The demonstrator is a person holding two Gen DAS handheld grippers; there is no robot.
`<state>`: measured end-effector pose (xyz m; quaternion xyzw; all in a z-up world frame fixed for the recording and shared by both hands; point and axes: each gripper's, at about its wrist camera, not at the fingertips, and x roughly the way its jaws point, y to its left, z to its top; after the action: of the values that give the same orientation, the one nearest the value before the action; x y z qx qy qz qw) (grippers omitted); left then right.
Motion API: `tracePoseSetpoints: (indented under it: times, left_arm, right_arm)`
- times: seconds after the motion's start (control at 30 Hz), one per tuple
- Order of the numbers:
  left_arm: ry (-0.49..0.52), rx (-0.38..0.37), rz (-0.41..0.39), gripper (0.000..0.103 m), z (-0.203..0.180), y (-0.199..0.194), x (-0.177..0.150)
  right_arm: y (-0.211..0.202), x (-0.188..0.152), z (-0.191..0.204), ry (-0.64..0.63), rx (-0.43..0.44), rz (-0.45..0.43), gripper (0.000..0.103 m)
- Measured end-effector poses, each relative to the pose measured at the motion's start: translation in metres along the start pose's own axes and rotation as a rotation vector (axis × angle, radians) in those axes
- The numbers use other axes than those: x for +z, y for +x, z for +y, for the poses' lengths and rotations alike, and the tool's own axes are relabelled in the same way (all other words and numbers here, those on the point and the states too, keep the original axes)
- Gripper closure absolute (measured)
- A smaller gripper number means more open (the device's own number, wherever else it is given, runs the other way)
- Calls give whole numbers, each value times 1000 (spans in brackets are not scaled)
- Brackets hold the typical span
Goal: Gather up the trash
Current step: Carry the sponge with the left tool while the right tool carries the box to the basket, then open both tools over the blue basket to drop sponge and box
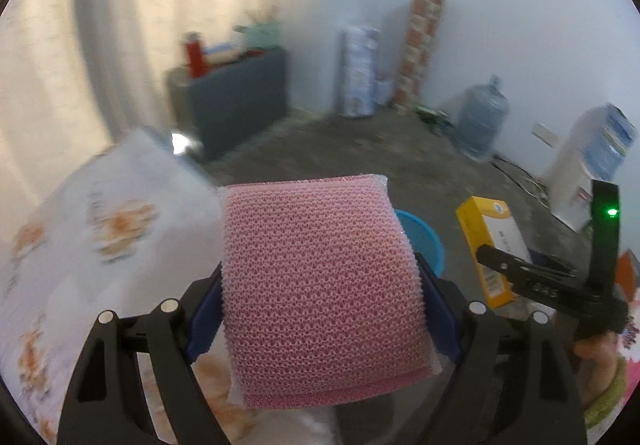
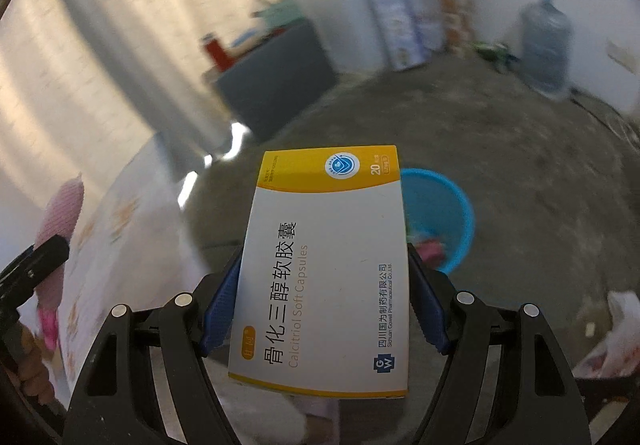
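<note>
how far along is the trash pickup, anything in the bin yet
Done: the blue bin on the floor already holds some scraps, something pink among them. In hand: the left gripper is shut on a pink mesh sponge, and the right gripper is shut on a yellow-and-white capsule box, both held above the floor short of the bin. Left: dropping both in. A white wrapper also lies on the floor.

On the medicine box I read "Calcitriol Soft Capsules" beneath large Chinese characters, 骨化三醇软胶囊. Its yellow band carries a round blue emblem and the number "20". Along one edge I read "Sichuan Gowell Pharmaceutical Co., Ltd." with 四川国为制药有限公司, beside a blue "GW" logo. In my left view the same box's print is too small to read.
</note>
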<state>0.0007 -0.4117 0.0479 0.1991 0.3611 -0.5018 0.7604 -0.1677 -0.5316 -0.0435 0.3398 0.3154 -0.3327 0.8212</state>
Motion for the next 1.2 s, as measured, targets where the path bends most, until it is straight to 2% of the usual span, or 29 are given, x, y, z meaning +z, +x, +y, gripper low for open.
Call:
tracePoseSetpoints:
  times: [0.1,0.2,0.3,0.47,0.5,0.63,0.8,1.0,1.2]
  left_arm:
    - [1,-70,49,21,-28,31,8]
    - [9,-134,131,21,-58,75,13]
    - [-28,-180,254,21,-84,130,15]
    - [-125,-195,423,21,-103,213,10]
    - [-136,-179,449,21,-106,230,5]
    - [-123,-107,488,21,-116,282,-6]
    - [-189,-71,555,21,-106,344,-10]
    - [-208,-50,546,17,-98,371,-13]
    - [-210,-83,510,10,-98,375,-13]
  right_arm:
    - [17,7,-36,70,-20,22,32]
    - [43,15,-64,136,-14,63,32]
    - [68,21,-87,170,-15,110,32]
    - [117,32,-119,249,24,202,32]
    - [126,34,-127,263,32,220,32]
    - [173,41,-146,294,42,309,32]
    - [211,50,-152,294,27,384,32]
    - [239,60,-152,264,8,416,30]
    - [253,60,-155,240,-17,418,26]
